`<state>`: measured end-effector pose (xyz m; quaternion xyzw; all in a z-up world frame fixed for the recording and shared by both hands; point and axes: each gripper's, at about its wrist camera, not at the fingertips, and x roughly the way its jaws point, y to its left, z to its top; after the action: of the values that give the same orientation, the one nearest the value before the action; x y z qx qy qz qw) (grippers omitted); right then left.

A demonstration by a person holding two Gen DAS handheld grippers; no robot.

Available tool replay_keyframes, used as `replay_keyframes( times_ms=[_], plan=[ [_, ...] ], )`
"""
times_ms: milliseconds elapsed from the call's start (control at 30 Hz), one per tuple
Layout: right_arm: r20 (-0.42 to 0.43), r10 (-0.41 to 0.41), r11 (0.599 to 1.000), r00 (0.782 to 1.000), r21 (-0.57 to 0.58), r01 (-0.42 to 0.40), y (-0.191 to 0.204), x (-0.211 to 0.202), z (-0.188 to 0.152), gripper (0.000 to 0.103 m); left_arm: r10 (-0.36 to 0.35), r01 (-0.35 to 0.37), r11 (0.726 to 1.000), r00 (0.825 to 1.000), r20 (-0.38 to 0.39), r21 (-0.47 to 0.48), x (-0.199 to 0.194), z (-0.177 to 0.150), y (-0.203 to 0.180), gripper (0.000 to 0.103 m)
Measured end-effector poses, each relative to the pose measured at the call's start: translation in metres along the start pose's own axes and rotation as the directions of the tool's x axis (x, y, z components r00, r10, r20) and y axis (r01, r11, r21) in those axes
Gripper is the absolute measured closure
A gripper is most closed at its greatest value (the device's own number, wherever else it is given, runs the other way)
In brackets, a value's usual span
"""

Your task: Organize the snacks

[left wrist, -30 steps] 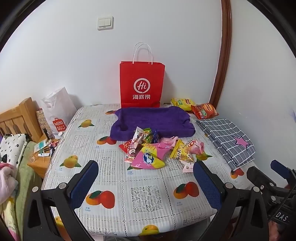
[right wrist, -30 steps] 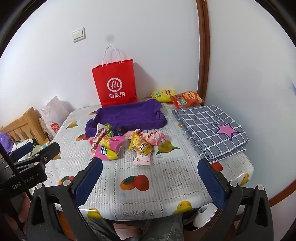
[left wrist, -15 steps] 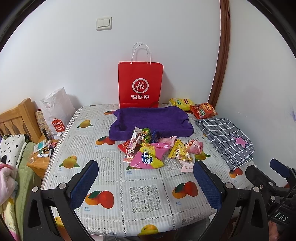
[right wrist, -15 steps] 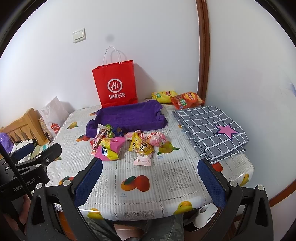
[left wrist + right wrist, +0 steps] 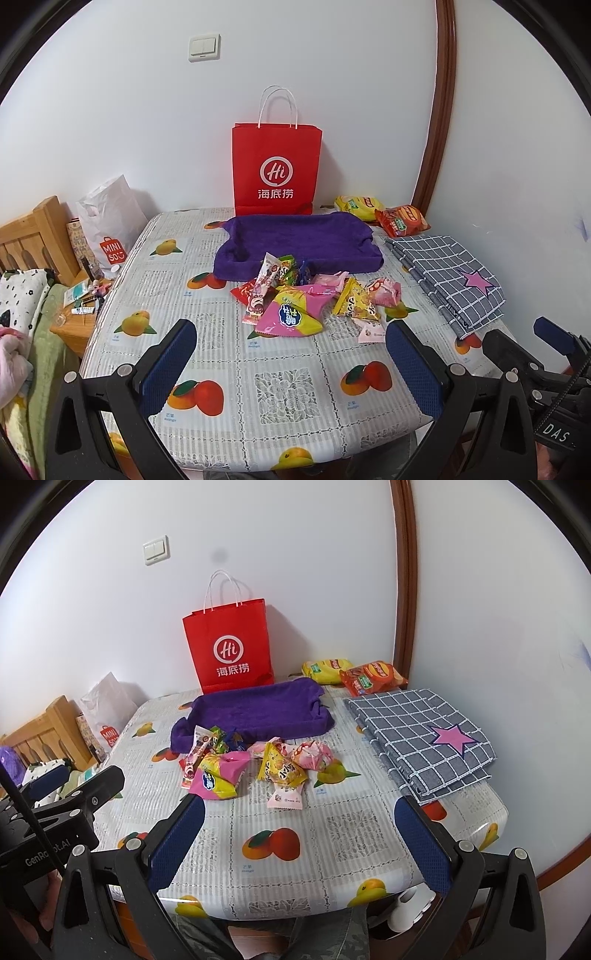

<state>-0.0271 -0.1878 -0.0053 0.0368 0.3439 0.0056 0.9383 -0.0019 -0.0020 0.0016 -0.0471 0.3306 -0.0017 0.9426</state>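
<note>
The left gripper (image 5: 290, 363) hangs over the table's near edge, jaws spread wide with nothing between the blue textured pads; the right gripper (image 5: 299, 836) is likewise parted and empty. Beyond them, on the glossy fruit-print tablecloth (image 5: 288, 391), lies a heap of crinkly foil snack packets (image 5: 295, 299). The largest, a pink-and-yellow pouch (image 5: 290, 314), has its long axis running left to right. The heap sits just in front of a fuzzy purple tray (image 5: 299, 240), with a red paper bag (image 5: 275, 170) upright behind.
</note>
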Motion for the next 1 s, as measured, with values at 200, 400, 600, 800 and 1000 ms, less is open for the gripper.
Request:
replay_keyframes(
  times_ms=[200, 400, 600, 800, 1000],
  plan=[
    [0.0, -0.001, 1.0, 1.0, 0.006, 0.001, 0.001, 0.004, -0.003, 0.002, 0.05, -0.046, 0.997, 0.998, -0.048, 0.064, 0.008, 0.0, -0.002, 0.0],
    [0.006, -0.005, 1.0, 1.0, 0.006, 0.005, 0.003, 0.009, -0.003, 0.002, 0.04, -0.038, 0.996, 0.999, -0.019, 0.084, 0.014, 0.0, 0.0, 0.0],
    [-0.002, -0.001, 1.0, 1.0, 0.005, 0.001, 0.008, 0.025, 0.002, 0.002, 0.019, -0.017, 0.998, 0.999, -0.041, 0.067, 0.028, 0.001, 0.003, 0.0],
    [-0.034, 0.001, 1.0, 0.999, 0.008, -0.001, 0.008, 0.052, 0.003, 0.002, 0.037, -0.032, 0.996, 0.998, -0.057, 0.081, 0.05, 0.003, 0.01, 0.0],
    [-0.115, 0.013, 1.0, 0.993, 0.015, -0.011, -0.002, 0.096, -0.005, 0.002, 0.064, -0.057, 0.996, 0.992, -0.108, 0.064, 0.083, -0.003, 0.025, 0.0]
  ],
)
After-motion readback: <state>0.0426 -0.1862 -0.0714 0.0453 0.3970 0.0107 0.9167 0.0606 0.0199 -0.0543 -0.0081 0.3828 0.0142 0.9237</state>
